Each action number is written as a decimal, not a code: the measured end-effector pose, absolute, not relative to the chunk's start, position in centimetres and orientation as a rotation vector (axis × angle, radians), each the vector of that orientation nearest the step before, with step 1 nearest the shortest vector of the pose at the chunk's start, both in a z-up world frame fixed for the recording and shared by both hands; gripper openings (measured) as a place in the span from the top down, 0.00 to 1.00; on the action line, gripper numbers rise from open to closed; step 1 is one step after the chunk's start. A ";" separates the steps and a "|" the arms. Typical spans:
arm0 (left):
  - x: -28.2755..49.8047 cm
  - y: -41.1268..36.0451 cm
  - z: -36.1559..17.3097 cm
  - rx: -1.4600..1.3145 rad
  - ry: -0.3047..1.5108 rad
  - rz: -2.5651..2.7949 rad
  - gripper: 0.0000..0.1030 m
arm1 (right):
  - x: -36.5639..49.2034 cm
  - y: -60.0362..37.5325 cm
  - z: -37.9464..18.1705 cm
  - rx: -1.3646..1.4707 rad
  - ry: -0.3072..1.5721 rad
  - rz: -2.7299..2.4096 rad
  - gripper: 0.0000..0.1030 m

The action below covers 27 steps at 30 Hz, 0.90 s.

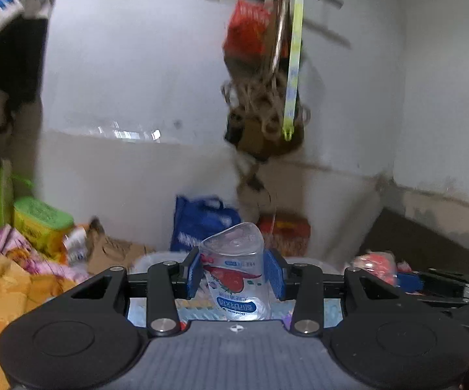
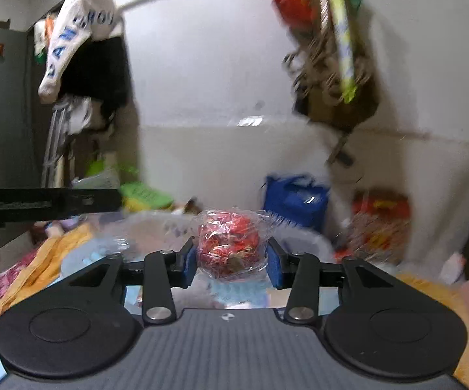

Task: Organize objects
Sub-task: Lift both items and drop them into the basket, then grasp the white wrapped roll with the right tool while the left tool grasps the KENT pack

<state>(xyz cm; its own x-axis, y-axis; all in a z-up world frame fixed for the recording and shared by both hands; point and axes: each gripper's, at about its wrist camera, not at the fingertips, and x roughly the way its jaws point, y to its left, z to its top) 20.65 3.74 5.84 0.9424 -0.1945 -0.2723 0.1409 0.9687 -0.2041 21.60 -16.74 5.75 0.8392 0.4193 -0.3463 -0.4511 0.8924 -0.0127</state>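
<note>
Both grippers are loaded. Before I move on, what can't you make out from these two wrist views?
- Left wrist: clear plastic strawberry-label bottle, its lower end hidden behind the left gripper body.
- Right wrist: red contents of crinkled clear plastic bundle unidentifiable, blurred, in right gripper.
- Both: blue bag lettering smeared.

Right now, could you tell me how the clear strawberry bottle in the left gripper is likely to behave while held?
The bottle looks like thin clear plastic, so it may flex if squeezed. It seems light and leans between the blue fingers, so it could pivot. Its glossy surface may be slippery.
</note>
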 end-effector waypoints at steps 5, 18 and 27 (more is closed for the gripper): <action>22.1 3.1 4.2 -0.170 0.266 -0.092 0.23 | 20.8 -16.8 4.4 -0.124 0.282 0.379 0.04; 11.5 3.4 2.4 -0.087 0.160 -0.194 0.09 | 12.5 -21.6 1.4 0.080 0.280 0.535 0.00; 13.5 4.9 -2.7 -0.085 0.348 -0.098 0.08 | 18.3 -16.2 -5.3 -0.086 0.550 0.471 0.00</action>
<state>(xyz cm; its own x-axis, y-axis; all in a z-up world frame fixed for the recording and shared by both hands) 13.52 4.90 -2.75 0.9355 -0.1099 -0.3358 0.0807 0.9917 -0.0999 18.31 -16.17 -5.34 0.7492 0.4074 -0.5223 -0.4529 0.8904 0.0450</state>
